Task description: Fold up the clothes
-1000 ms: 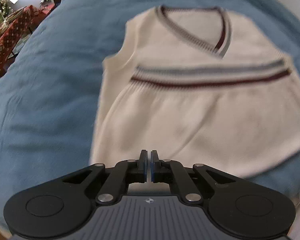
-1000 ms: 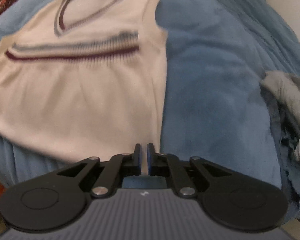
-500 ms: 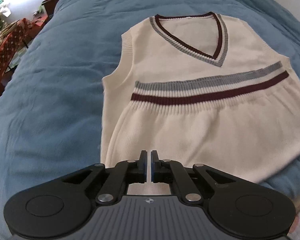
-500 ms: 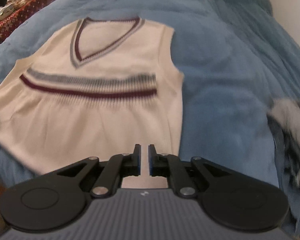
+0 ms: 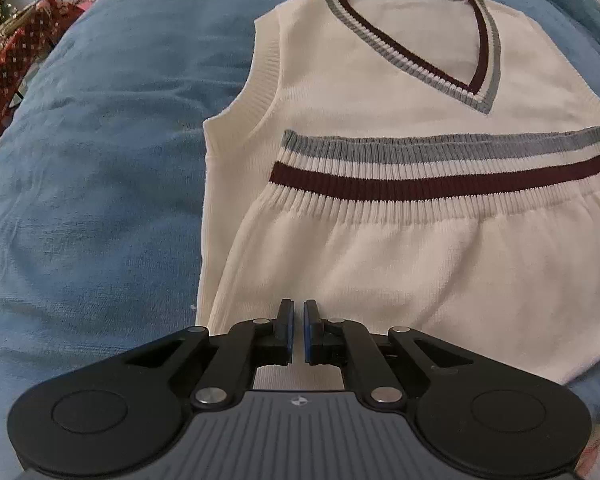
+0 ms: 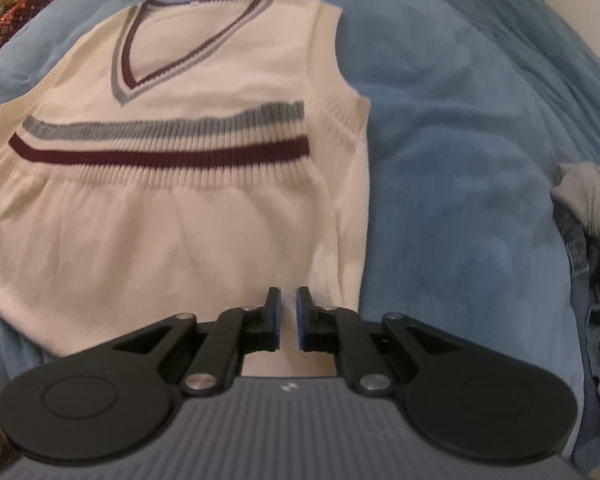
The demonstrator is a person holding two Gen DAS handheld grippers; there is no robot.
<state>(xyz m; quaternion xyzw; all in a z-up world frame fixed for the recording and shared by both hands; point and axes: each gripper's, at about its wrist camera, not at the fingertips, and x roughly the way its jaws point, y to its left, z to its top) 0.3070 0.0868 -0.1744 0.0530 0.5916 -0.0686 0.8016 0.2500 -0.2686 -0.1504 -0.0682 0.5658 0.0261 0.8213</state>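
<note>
The left hand-held gripper [image 5: 296, 330] and right hand-held gripper [image 6: 288, 318] hang nearly closed, empty, over the near fold of a cream vest [image 5: 400, 248]; that edge is hidden behind them. The vest lies half-folded on a blue bed [image 5: 100, 200]. Grey clothes [image 6: 592, 208] sit cut off at right

Cream vest [image 5: 380, 92] folded on blue blanket [image 5: 100, 160], closed empty tool [image 5: 298, 330] above fold

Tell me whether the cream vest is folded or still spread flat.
Folded once: the vest lies on the blue blanket with its striped hem brought up just below the V-neck.
</note>
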